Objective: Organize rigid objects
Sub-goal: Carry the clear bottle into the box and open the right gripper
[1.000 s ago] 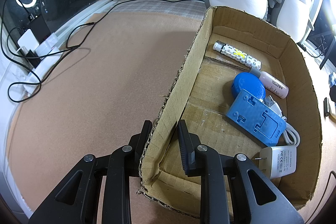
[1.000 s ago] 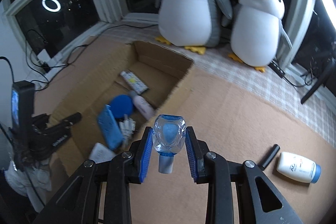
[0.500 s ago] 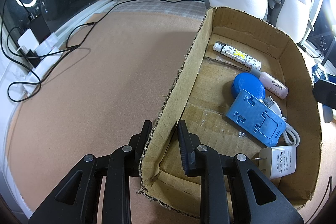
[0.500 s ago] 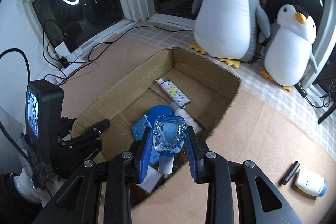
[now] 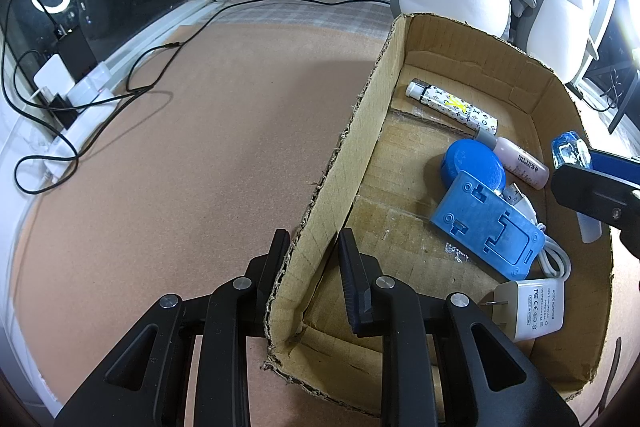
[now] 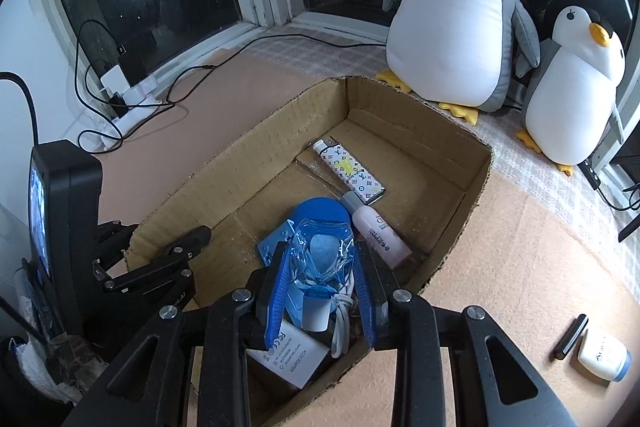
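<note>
My right gripper (image 6: 322, 261) is shut on a small clear blue bottle (image 6: 320, 259) with a white cap and holds it above the open cardboard box (image 6: 476, 167). The bottle also shows in the left wrist view (image 5: 568, 149). My left gripper (image 5: 312, 247) is shut on the box's near left wall (image 5: 344, 163). Inside the box lie a patterned lighter (image 5: 450, 103), a pink bottle (image 5: 518, 159), a blue round lid (image 5: 472, 161), a blue plastic stand (image 5: 486, 223) and a white charger with cable (image 5: 538, 307).
Two plush penguins (image 6: 452, 11) stand behind the box by the window. A white bottle (image 6: 604, 353) and a black stick (image 6: 572, 335) lie on the cork mat at right. A power strip with cables (image 5: 72, 87) lies at the left.
My right gripper has moved left and forward with the bottle, from beside the box to above its contents. The left gripper and the box have stayed still.
</note>
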